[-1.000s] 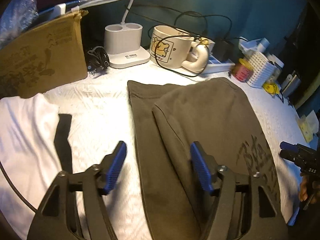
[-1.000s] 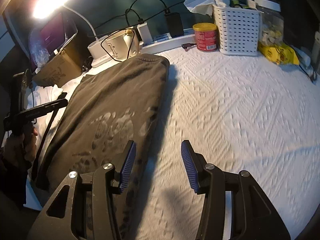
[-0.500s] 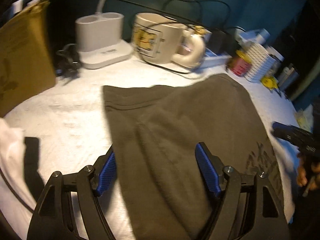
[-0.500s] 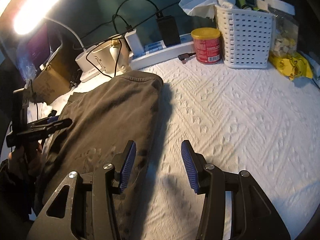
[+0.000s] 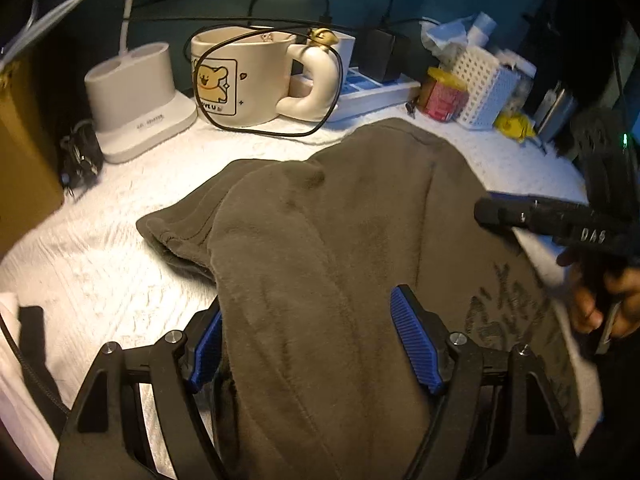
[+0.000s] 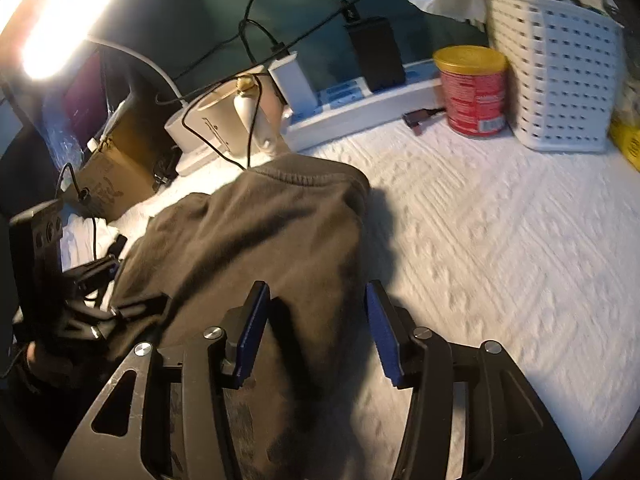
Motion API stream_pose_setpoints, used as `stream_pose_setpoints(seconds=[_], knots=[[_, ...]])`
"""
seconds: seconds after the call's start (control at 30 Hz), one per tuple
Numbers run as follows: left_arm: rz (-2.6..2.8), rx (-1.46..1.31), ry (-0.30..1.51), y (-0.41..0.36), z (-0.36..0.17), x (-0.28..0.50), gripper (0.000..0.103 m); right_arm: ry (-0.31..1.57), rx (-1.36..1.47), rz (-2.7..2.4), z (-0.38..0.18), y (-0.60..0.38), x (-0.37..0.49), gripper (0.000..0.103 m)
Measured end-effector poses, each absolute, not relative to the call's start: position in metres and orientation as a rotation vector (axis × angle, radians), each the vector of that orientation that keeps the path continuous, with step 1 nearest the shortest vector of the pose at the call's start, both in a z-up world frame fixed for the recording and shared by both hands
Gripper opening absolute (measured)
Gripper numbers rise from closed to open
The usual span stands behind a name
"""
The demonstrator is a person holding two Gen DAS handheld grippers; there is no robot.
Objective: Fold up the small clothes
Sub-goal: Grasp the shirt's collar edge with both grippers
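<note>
Left wrist view
Garment: a dark olive-brown fleece garment (image 5: 320,248) lies bunched on the white textured cover (image 5: 112,256), its far edge humped up just short of the bear mug (image 5: 240,80).
Left gripper: the left gripper (image 5: 312,344) sits low over the near part of the garment, blue pads (image 5: 414,344) spread wide, cloth lying between them; I can't see the pads pressing on it.
Right gripper from here: the right gripper (image 5: 532,216) comes in black from the garment's right side, a hand (image 5: 600,300) under it.
Behind the garment: a white lamp base (image 5: 136,96) left of the mug, a power strip (image 5: 368,88) right of it, then a red tin (image 5: 444,96) and a white basket (image 5: 488,84).
Left of the garment: a white cloth (image 5: 16,360) at the frame edge.

Right wrist view
Right gripper: the right gripper (image 6: 316,336) straddles the garment's (image 6: 260,240) right edge, its jaws opening, fairly wide; the left pad (image 6: 252,332) is over fleece, the right one over the bare cover (image 6: 500,240).
Left gripper from here: the left gripper (image 6: 92,272) shows at the garment's left side, its fingers too dark to read.
Beyond the garment: the tin (image 6: 474,92) and basket (image 6: 556,72) stand well apart from it to the right; a lit lamp (image 6: 64,20) glares top left above a cardboard box (image 6: 116,176).
</note>
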State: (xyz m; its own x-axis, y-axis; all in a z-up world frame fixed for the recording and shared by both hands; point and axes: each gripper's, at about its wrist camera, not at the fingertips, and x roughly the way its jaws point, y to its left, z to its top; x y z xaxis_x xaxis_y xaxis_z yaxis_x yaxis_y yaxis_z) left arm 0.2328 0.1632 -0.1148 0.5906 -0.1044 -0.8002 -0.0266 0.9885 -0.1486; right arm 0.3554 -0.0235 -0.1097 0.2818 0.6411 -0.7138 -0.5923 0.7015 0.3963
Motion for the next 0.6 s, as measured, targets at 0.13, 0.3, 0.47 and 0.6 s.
stream_pose_setpoints(seconds=[0.13,0.3,0.47,0.6], knots=[[-0.027,-0.142,0.931,0.162,-0.116,0.234,0.073,0.960,0.015,0.836,-0.109,-0.010,0.353,0.052],[0.008,-0.119,0.927,0.157,-0.114,0.235,0.053,0.898,-0.118,0.825,-0.110,0.016,0.340,0.052],[0.003,-0.118,0.911,0.150,-0.114,0.235,0.030,0.884,-0.165,0.826,-0.112,0.026,0.333,0.027],[0.007,-0.072,0.899,0.142,-0.114,0.233,0.026,0.872,-0.194,0.825,-0.111,0.033,0.327,0.020]])
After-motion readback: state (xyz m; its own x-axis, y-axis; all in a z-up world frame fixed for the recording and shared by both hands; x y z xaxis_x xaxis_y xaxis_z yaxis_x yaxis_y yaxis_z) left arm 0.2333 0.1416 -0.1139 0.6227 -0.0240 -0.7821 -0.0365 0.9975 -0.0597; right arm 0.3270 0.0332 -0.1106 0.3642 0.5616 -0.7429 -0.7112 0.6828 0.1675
